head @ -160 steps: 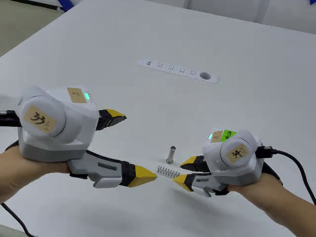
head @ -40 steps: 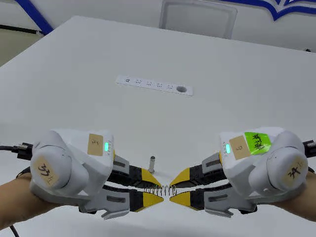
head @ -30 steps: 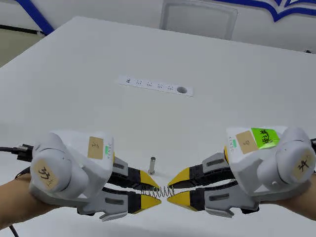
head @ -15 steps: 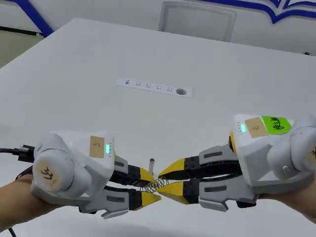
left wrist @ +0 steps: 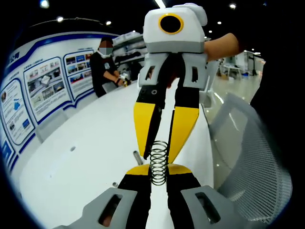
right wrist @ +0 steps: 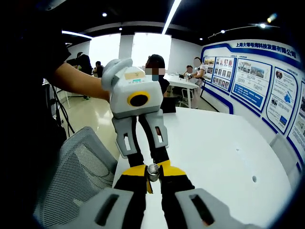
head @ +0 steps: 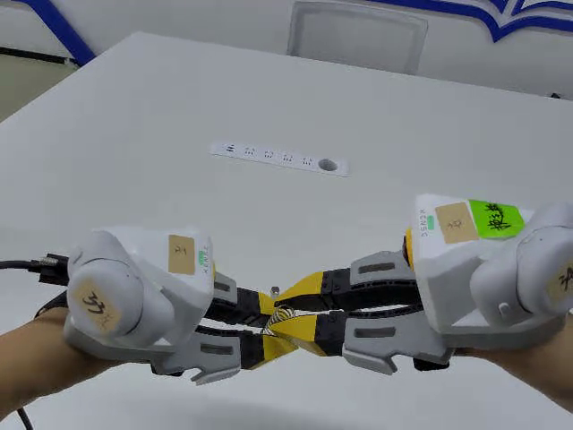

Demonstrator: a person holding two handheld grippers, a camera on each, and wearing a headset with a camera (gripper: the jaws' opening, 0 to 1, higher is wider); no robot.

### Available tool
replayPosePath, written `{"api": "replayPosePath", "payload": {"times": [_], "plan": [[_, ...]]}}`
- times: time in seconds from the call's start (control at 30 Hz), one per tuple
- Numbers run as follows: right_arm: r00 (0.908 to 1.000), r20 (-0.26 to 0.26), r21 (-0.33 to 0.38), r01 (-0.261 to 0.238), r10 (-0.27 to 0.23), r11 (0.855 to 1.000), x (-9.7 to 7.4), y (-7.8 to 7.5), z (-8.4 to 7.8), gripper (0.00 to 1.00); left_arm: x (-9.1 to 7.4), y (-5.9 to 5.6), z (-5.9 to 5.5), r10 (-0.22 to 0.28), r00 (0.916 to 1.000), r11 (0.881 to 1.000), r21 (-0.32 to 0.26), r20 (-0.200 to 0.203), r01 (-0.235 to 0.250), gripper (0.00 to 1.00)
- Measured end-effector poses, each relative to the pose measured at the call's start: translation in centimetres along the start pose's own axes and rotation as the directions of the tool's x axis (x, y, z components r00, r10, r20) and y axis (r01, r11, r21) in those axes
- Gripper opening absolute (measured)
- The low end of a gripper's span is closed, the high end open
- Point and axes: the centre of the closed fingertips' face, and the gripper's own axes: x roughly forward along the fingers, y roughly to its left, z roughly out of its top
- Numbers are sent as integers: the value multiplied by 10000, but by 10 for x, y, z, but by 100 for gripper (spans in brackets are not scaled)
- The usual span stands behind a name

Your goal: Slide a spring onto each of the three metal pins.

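left hand-held gripper point(left wrist: 160, 170) pinching spring point(left wrist: 158, 160) | right hand-held gripper point(right wrist: 152, 174) pinching same spring, tips overlapping | pin point(left wrist: 137, 156) on counter point(head: 269, 90) just beyond

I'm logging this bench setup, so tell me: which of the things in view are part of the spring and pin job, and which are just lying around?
Part of the job: spring, gripped between left gripper and right gripper; metal pin on the table.
Just lying about: power strip; chair beyond the table.
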Motion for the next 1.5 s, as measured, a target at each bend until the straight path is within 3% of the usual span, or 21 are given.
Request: {"api": "replayPosePath", "payload": {"times": [0.27, 0.57, 0.67, 0.8, 0.9, 1.17, 1.3, 1.4, 1.5], "plan": [[9999, -90, 77, -61, 62, 10000, 2, 1, 1, 11, -2, -2, -2, -149, 9999, 9987, -491, 80, 153, 11], [10000, -47, 188, -63, 64, 9998, 4, 1, 2, 10, -3, -1, -3, -50, 9999, 9984, -566, 130, 58, 11], [10000, -24, 257, -41, 42, 9997, 4, 0, 3, 10, -4, 1, -1, -28, 9993, 9929, -1189, 374, 73, 12], [9999, 118, 372, 111, -115, 9992, 1, -5, 6, 10, -8, 7, -5, 264, 9990, 9879, -1539, 358, -206, 14], [9994, 243, 492, 239, -251, 9985, 1, -10, 8, 10, -11, 11, -11, 530, 9983, 9847, -1674, 221, -486, 22], [9975, 357, 647, 579, -603, 9962, 6, -27, 13, 10, -23, 23, -26, 997, 9950, 9728, -2092, -83, -992, 32], [9938, 261, 526, 1063, -1078, 9929, 6, -47, 14, 10, -32, 34, -36, 1389, 9897, 9645, -2216, -357, -1433, 36], [9866, 423, 856, 1538, -1578, 9844, 1, -68, 17, 10, -40, 42, -35, 1723, 9850, 9522, -2548, -81, -1686, 39], [9805, 176, 866, 1934, -1956, 9773, 2, -83, 10, 10, -47, 49, -37, 1920, 9814, 9439, -2739, 0, -1847, 41]]}}
